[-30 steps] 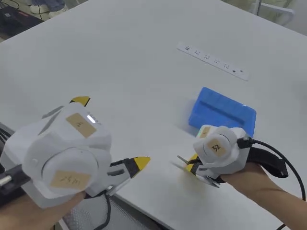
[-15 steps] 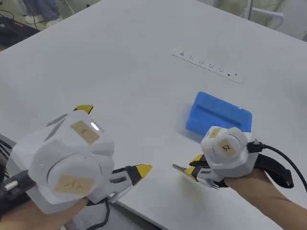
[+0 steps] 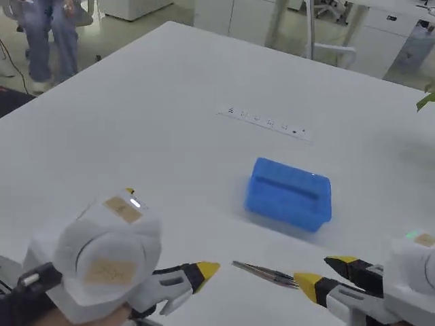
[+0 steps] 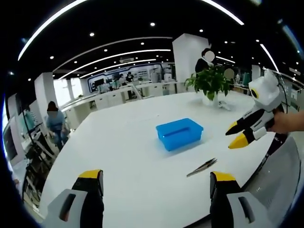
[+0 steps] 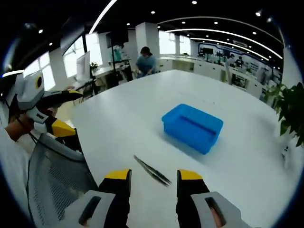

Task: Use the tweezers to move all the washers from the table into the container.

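The metal tweezers (image 3: 265, 273) lie flat on the white table (image 3: 170, 136) near its front edge. My right gripper (image 3: 325, 272) is open just right of them; in the right gripper view the tweezers (image 5: 152, 171) lie just ahead of the gap of my right gripper (image 5: 154, 175), untouched. The blue container (image 3: 289, 193) stands open-topped beyond the tweezers, and it appears again as the container (image 5: 192, 127) and the container (image 4: 179, 134). My left gripper (image 3: 166, 231) is wide open at the lower left, holding nothing. From my left gripper (image 4: 156, 176), the tweezers (image 4: 202, 167) lie ahead to the right.
A white power strip (image 3: 265, 122) lies on the table beyond the container. A potted plant (image 4: 209, 83) stands at the table's far end. A mesh chair (image 5: 52, 180) is close to the table's front edge. People stand in the background.
My right gripper has drawn back to the right, off the tweezers, which now lie free on the table. The head camera has tilted up, so the container sits lower in view.
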